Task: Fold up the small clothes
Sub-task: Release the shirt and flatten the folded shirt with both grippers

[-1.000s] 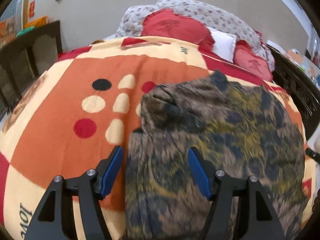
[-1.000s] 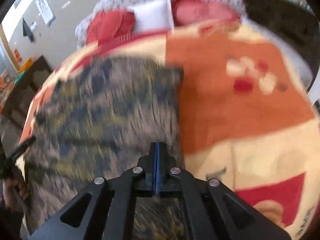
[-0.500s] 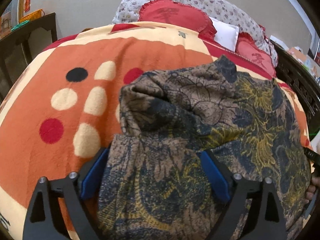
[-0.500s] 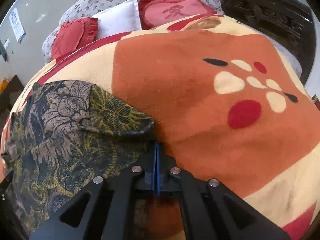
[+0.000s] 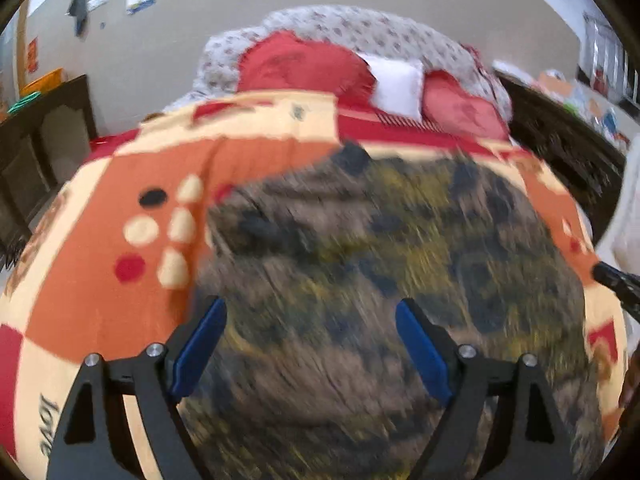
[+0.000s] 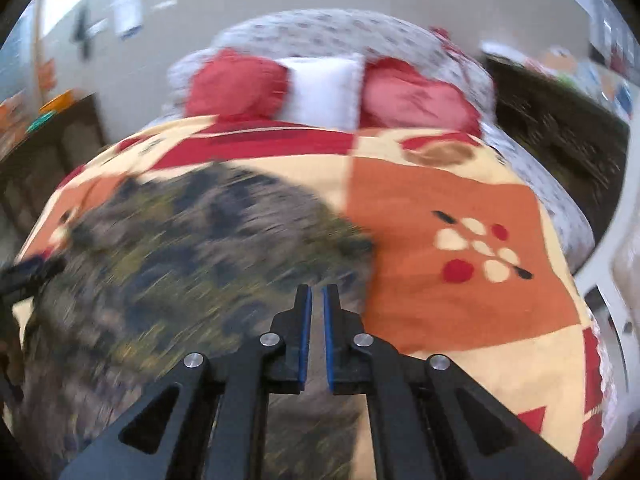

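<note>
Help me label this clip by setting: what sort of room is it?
Most likely a bedroom. The garment lies on a bed covered with an orange patterned blanket, with pillows stacked at the head and dark wooden furniture alongside.

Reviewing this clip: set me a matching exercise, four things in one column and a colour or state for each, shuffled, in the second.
1. left gripper
2. right gripper
3. patterned garment
4. square pillow

A. white
B. jaws just parted by a narrow gap, nothing between
C. dark brown and yellow, spread on the blanket
D. jaws wide apart, gripping nothing

Pairs: 1-D, 2-B, 3-C, 4-A
</note>
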Tool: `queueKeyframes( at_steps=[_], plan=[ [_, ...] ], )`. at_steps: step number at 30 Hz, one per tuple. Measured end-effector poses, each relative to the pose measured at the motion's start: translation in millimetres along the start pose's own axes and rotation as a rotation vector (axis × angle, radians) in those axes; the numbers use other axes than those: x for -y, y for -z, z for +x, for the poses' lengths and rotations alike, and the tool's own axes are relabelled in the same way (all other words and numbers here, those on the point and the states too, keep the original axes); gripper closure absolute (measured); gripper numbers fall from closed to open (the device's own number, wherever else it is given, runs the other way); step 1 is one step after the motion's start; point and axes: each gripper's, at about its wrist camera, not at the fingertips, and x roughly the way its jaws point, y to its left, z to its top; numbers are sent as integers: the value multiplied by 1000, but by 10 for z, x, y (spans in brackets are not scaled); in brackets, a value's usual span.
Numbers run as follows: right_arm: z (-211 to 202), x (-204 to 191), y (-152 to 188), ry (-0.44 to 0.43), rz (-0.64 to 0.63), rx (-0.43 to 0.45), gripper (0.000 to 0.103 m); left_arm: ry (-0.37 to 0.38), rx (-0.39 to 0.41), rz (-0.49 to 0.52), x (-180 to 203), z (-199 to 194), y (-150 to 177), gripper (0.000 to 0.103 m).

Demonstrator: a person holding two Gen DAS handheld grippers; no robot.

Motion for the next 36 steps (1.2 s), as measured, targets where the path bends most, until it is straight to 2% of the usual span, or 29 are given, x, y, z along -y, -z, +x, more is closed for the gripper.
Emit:
queueKeyframes(
  at_steps=[3,4,5,6,8,15,25,27,29,30,33,36],
  plan=[
    [362,37,275,-25,92,-136,97,-40,-99,23,63,276,259,13],
    [459,55,386,-31,115,-162,97,-55,-70,42,97,275,317,13],
    [443,71,512,-53,118,-97,97,-65,-73,41,115,278,303,12],
    [428,84,564,-65,130,-75,97,-69,-78,36,116,294,299,11],
    [418,85,563,-69,148,-74,97,-71,-78,34,116,307,309,10],
    [376,-32,591,3,81,-53,97,-86,-67,34,161,294,330,9],
    [377,-26,597,2,86,-53,97,-70,-66,16,76,308,314,7],
    [375,-79,552,35,59,-69,97,-65,-66,13,54,315,308,7],
    [339,-208,408,126,24,-96,97,-69,-67,17,47,318,307,7],
    [263,-293,324,120,47,-77,97,-69,-68,16,38,317,307,7],
    [78,-622,100,6,82,-10,97,-67,-68,15,48,315,309,7],
    [178,-1023,6,-94,57,-44,95,-68,-68,15,46,314,308,7]
  ],
)
